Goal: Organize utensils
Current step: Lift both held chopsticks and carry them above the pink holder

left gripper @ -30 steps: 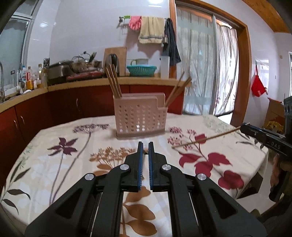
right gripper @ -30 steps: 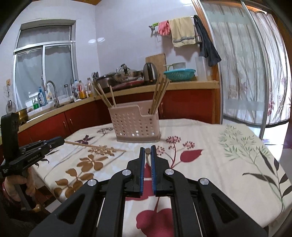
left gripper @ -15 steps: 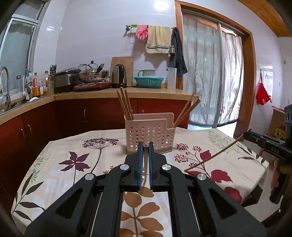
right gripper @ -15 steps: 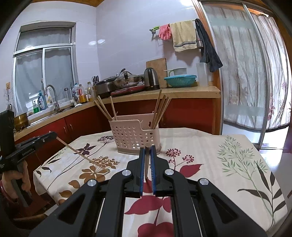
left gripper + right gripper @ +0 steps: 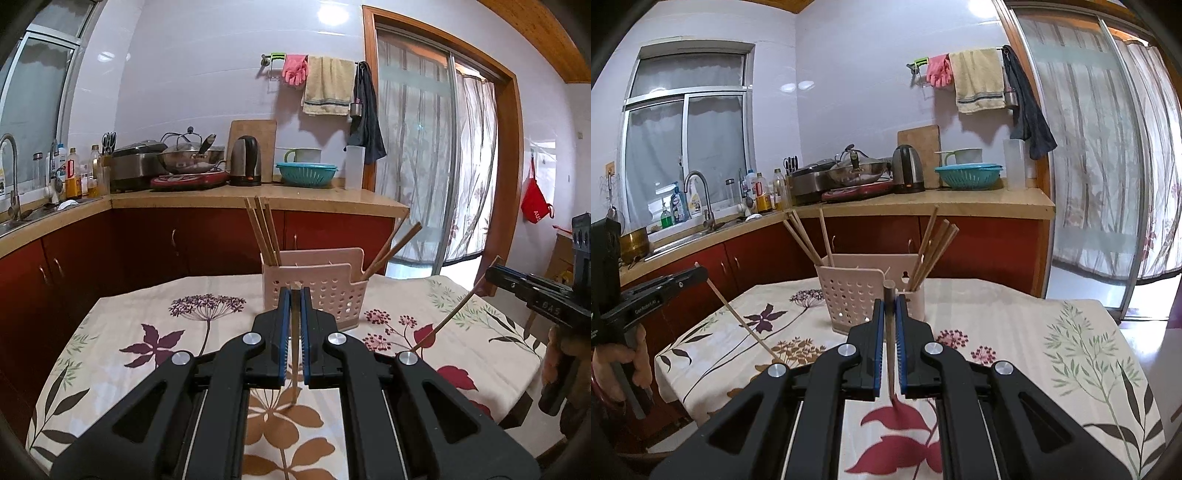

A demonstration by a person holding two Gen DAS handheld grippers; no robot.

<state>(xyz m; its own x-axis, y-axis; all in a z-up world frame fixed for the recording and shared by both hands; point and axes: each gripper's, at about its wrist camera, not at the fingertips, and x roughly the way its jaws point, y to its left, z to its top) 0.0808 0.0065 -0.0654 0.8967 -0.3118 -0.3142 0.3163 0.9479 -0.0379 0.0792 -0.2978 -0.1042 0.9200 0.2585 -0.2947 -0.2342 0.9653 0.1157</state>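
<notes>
Both my tongs are clamped on a chopstick each — left tongs (image 5: 292, 295), right tongs (image 5: 889, 304) — sticks hanging tip-down, near upright. The pink holder (image 5: 314, 291) stands dead ahead, just beyond my left tongs — the nearer pair.

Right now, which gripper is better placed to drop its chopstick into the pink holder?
Probably the right gripper: its chopstick lines up with the holder's lower compartment; the left gripper faces the taller wall.
</notes>
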